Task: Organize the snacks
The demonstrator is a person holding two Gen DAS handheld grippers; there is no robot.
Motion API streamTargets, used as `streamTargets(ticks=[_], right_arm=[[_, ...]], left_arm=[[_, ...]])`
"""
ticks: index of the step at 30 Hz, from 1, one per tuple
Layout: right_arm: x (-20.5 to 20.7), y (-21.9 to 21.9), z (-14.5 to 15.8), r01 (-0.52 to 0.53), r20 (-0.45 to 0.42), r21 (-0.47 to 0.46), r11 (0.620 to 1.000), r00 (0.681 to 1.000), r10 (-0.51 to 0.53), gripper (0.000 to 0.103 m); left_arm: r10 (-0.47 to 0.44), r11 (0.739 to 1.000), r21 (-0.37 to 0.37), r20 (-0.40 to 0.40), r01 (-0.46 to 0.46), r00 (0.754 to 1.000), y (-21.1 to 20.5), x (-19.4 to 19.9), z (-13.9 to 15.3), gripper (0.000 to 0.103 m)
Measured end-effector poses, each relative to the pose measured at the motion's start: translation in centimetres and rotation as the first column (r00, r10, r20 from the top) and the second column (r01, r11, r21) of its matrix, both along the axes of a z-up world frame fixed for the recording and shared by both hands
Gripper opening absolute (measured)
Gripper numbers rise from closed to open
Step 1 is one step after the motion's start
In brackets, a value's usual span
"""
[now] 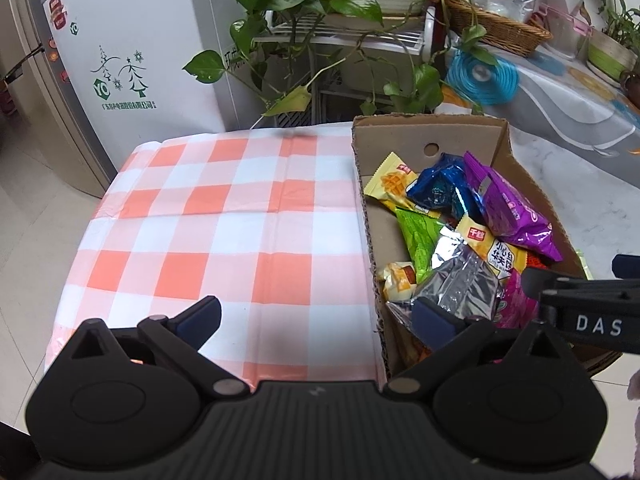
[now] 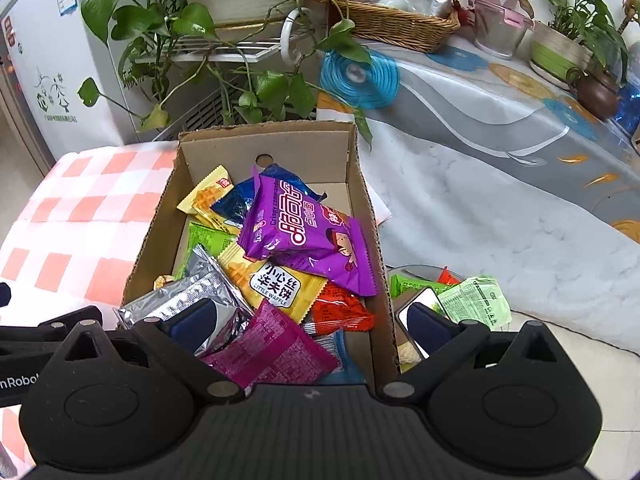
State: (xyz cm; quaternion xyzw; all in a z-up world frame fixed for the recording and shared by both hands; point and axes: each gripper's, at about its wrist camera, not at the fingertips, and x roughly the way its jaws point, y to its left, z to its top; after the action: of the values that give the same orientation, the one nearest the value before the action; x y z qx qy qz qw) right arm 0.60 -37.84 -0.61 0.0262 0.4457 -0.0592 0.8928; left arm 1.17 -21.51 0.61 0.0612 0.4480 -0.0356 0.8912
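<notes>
Cardboard box (image 2: 362, 208) on checked desk (image 1: 224, 216), heaped with snack packets (image 2: 308, 232); left claw (image 1: 320, 316) wide open, empty, straddling box's near left wall; right claw (image 2: 316, 320) open, empty, over box's near end; step looks like packing nearly done; green packets (image 2: 472, 300) right of box seemingly next, needing right claw reach

The table cloth (image 1: 224, 216) has orange and white checks. The box (image 2: 280, 152) is brown. In it, a big purple bag (image 2: 304, 232) lies at 12 o'clock, a yellow waffle pack (image 2: 276, 284) in the middle, a silver bag (image 2: 188, 300) at 9 o'clock, and a red pack (image 2: 340, 312) at 4 o'clock. The tongs (image 1: 316, 316) are black with dark blue pads.
</notes>
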Motion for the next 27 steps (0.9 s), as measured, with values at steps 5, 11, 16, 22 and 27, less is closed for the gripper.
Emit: streamTargets(ticks=[5,11,16,22,27], right_arm=[[0.08,-0.08,-0.02,0.007,-0.003,-0.002,1.000,1.000,-0.007,0.103],[0.28,0.38,-0.12,0.002,-0.012,-0.024,1.000,1.000,-0.002,0.103],[0.31,0.41,-0.10,0.002,-0.009,-0.022,1.000,1.000,-0.002,0.103],[0.39,0.47,-0.09,0.006,-0.010,-0.026,1.000,1.000,-0.007,0.103],[0.50,0.59,-0.14,0.008,-0.011,-0.032,0.999,1.000,-0.008,0.103]], left_arm=[[0.009,1.000,0.011,0.000,-0.009,1.000,-0.05,0.05,-0.05,0.101],[0.006,0.999,0.040,0.013,-0.006,1.000,-0.36,0.00,0.05,0.101],[0.009,0.998,0.061,0.030,-0.011,1.000,-0.34,-0.04,0.11,0.101],[0.005,0.997,0.072,0.040,-0.008,0.999,-0.48,-0.08,0.25,0.101],[0.000,0.997,0.076,0.046,-0.004,0.999,-0.49,-0.06,0.26,0.102]])
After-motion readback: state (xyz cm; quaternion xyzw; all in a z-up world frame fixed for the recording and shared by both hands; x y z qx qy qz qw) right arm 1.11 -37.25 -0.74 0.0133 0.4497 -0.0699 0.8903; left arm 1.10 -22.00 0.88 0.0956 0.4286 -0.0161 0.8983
